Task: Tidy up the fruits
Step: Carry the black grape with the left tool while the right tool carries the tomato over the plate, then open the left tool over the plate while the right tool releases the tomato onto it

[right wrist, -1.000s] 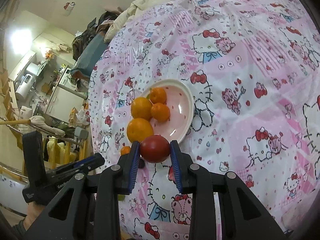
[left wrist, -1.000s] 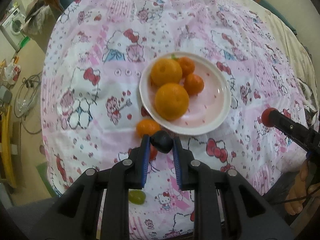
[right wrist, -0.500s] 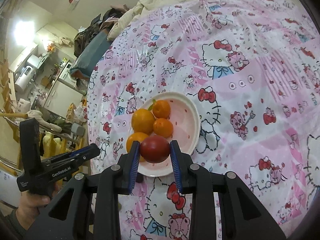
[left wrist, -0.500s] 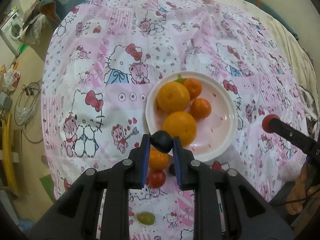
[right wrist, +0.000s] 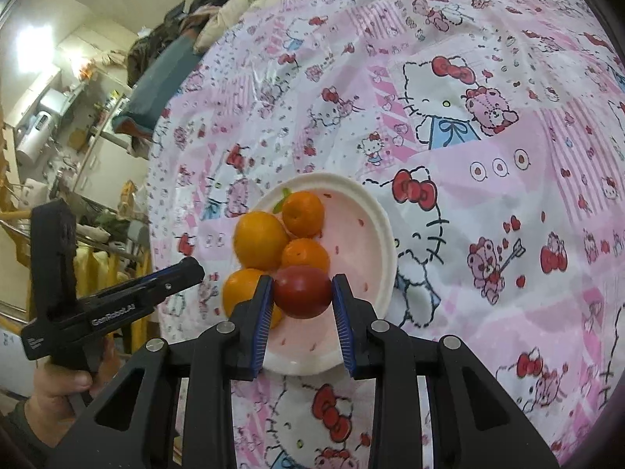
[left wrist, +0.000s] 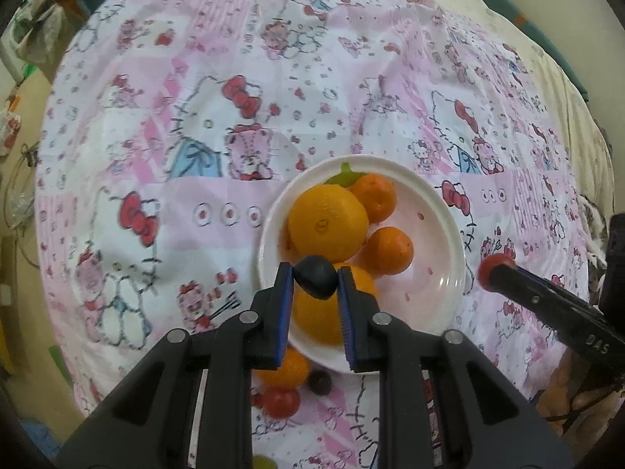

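A white plate (left wrist: 437, 211) on the Hello Kitty cloth holds two large oranges (left wrist: 327, 223) and two small tangerines (left wrist: 390, 250). My left gripper (left wrist: 315, 278) is shut on a dark grape (left wrist: 316, 276) and holds it over the plate's near side. My right gripper (right wrist: 301, 293) is shut on a red tomato (right wrist: 302, 291) above the plate (right wrist: 375, 234); it also shows at the right of the left wrist view (left wrist: 496, 271). The left gripper shows at the left of the right wrist view (right wrist: 187, 269).
Near the plate's front edge on the cloth lie a small orange (left wrist: 287, 367), a red tomato (left wrist: 281, 402), a dark grape (left wrist: 320, 382) and a green grape (left wrist: 261, 462). The cloth's edge drops to the floor at the left. Room clutter (right wrist: 78, 125) stands beyond.
Both grippers have moved forward over the plate, each still holding its fruit. The plate and loose fruit have shifted nearer in both views.
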The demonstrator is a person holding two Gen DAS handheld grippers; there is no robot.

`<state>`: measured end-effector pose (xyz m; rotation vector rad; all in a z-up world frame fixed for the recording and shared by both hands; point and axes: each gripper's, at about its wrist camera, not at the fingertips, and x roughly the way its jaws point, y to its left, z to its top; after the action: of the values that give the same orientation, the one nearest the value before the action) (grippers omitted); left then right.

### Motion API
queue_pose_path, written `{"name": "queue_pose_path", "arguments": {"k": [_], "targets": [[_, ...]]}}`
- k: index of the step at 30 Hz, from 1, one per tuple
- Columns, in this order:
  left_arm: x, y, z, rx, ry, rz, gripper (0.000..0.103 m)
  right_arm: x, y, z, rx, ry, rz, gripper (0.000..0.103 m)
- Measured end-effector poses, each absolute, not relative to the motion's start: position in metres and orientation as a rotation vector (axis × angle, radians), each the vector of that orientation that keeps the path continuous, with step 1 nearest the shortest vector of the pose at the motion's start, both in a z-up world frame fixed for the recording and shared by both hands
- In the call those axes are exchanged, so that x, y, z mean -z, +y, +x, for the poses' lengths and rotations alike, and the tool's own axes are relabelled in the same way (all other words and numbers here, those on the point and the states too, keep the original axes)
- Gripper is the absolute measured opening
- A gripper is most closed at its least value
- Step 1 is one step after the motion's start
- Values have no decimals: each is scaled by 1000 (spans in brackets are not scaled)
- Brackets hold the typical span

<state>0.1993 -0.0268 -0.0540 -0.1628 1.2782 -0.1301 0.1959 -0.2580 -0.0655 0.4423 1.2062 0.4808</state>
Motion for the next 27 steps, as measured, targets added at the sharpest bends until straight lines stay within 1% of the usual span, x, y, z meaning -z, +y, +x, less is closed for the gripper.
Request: {"name": "queue_pose_path", "arguments": {"k": [9, 17, 21, 22, 23, 24, 25, 26, 27], "targets": [[69, -62, 219, 248, 1288, -140, 19, 100, -261, 216, -451, 1299, 475, 32], [80, -66, 227, 276, 1306, -203, 20, 108, -264, 216, -449, 1325, 519, 35], [82, -74, 227, 281, 1317, -178, 20, 108, -266, 214, -446, 1321, 523, 35], [82, -75, 227, 281, 1318, -172, 24, 108, -267, 214, -448, 1320, 525, 35], [82, -76, 226, 283, 1318, -169, 34, 107, -267, 214, -447, 1317, 524, 35], [81, -77, 225, 288, 1315, -169, 39, 106, -267, 214, -444, 1315, 521, 35], [80, -77, 224, 287, 1307, -168, 49, 106, -268, 214, -443, 1314, 521, 35], [78, -77, 224, 281, 1299, -163, 54, 105, -269, 214, -441, 1312, 526, 35], [76, -77, 224, 272, 1287, -155, 56, 105, -271, 214, -435, 1309, 530, 35]]}}
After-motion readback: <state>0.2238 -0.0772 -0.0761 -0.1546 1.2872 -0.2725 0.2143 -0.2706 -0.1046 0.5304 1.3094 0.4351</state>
